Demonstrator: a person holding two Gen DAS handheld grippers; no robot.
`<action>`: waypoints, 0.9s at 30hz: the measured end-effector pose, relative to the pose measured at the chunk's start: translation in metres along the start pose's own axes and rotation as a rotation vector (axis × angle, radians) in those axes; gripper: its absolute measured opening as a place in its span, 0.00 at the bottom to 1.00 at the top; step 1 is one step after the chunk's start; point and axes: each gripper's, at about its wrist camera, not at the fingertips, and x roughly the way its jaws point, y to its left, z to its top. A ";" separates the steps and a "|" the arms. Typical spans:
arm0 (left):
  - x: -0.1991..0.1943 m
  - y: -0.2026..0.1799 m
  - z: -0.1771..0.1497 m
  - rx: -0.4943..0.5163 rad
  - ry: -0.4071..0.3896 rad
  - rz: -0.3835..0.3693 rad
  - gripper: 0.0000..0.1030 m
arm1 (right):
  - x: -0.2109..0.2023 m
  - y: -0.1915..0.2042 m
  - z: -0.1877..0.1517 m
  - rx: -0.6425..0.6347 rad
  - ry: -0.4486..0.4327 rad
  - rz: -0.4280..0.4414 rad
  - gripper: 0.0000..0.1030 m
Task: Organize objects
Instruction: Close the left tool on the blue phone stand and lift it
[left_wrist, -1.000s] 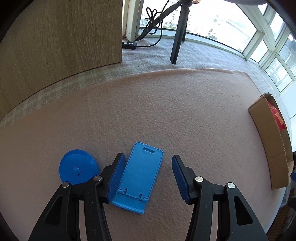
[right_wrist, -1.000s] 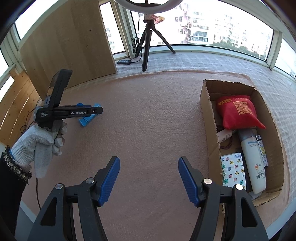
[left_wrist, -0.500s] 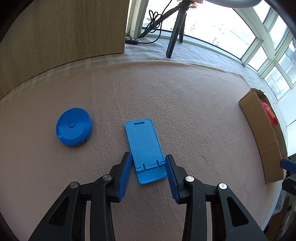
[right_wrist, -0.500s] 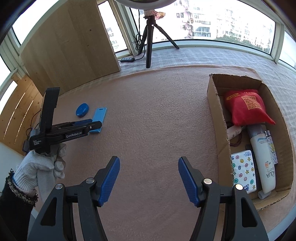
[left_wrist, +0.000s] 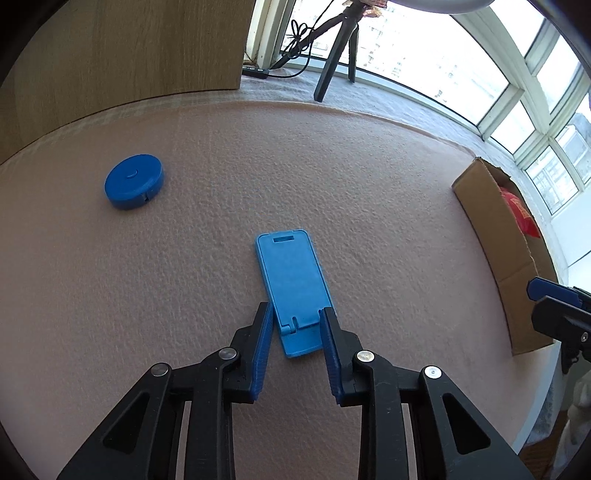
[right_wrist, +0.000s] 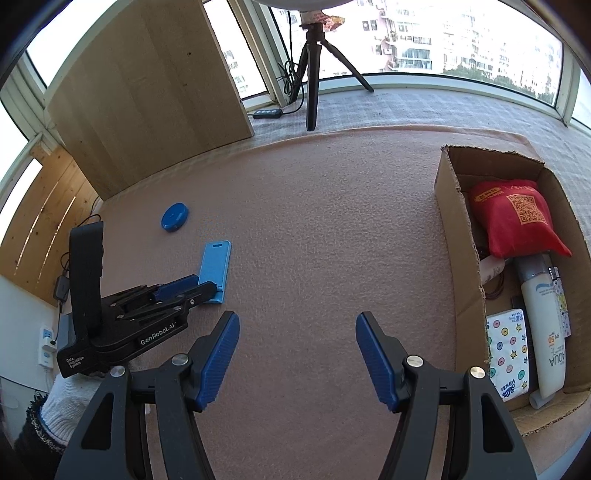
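Jaws of left gripper narrowed around near end of blue phone stand, pads flanking its edges; actual contact hard to tell. Stand lying flat on pink felt bench. Round blue tape measure well apart, off to far left. Jaws of right gripper spread wide, holding nothing, hovering over bare felt. Cardboard box at right edge, packed with red bag, sunscreen bottle, tissue pack. Tripod and wooden panel beyond bench. Nothing between stand and box.
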 end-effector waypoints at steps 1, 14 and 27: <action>-0.003 -0.004 -0.007 -0.016 -0.001 -0.014 0.27 | 0.002 -0.001 0.000 0.001 0.004 0.004 0.60; -0.021 -0.026 -0.045 -0.076 0.026 -0.115 0.55 | 0.048 0.000 -0.007 0.015 0.152 0.120 0.60; -0.012 -0.022 -0.036 -0.070 0.039 -0.154 0.55 | 0.086 0.017 0.000 0.015 0.252 0.214 0.58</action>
